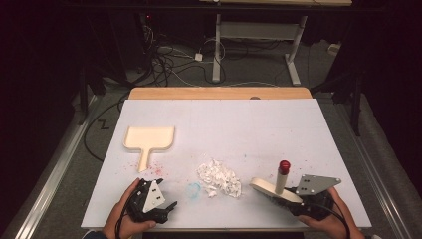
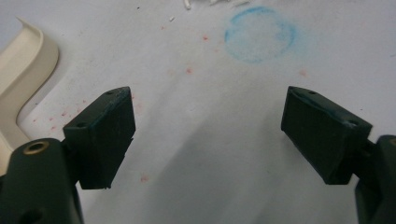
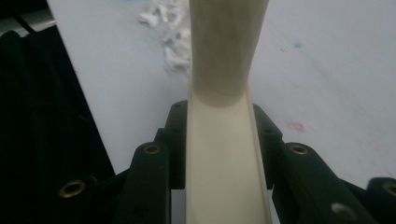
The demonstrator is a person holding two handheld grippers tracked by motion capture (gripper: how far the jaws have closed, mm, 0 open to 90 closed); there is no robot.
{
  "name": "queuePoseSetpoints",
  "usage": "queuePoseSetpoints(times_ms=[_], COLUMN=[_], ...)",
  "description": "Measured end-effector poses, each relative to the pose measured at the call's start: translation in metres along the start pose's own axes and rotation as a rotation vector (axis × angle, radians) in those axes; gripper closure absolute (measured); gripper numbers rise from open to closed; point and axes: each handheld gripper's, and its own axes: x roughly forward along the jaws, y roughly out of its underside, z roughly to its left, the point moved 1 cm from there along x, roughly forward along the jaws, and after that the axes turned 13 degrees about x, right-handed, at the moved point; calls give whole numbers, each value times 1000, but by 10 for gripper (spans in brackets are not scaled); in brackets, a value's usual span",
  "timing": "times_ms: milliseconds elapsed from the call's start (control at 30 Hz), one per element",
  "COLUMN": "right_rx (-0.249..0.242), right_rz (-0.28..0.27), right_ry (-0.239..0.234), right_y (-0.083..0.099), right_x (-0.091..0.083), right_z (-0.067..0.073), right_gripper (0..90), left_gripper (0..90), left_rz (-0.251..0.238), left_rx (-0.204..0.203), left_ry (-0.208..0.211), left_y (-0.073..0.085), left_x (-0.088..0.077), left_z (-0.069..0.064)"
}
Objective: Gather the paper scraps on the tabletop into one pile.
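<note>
Your right gripper [image 1: 293,201] is clamped on the cream brush [image 1: 271,189], near the table's [image 1: 278,124] right front edge. The brush's long body runs left and a bit far; its red-tipped handle [image 1: 282,175] stands up. No writing can be read. Your left gripper [image 1: 166,209] is wide apart, holding nothing. Its view shows a blue ring [image 2: 259,33]. The dustpan [image 1: 148,139] lies far left, the white scraps [image 1: 219,179] in the middle.

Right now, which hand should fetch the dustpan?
Left. The left gripper is open and empty, near the dustpan; the right gripper already clamps the brush.
</note>
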Motion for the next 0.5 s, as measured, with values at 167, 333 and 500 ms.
queuePoseSetpoints(times_ms=[167, 333, 500], right_rx=[-36, -51, -91], right_rz=[-17, -53, -55], right_ry=[-22, -52, -30], right_y=[-16, -35, -47], right_x=[20, 41, 51], right_z=[16, 32, 41], right_gripper=[682, 682, 681], left_gripper=[169, 169, 169], left_rz=[-3, -2, -4], left_rx=[-2, -2, -6], left_ry=[1, 2, -3], left_y=[0, -1, 1], left_x=[0, 1, -1], left_z=[0, 0, 0])
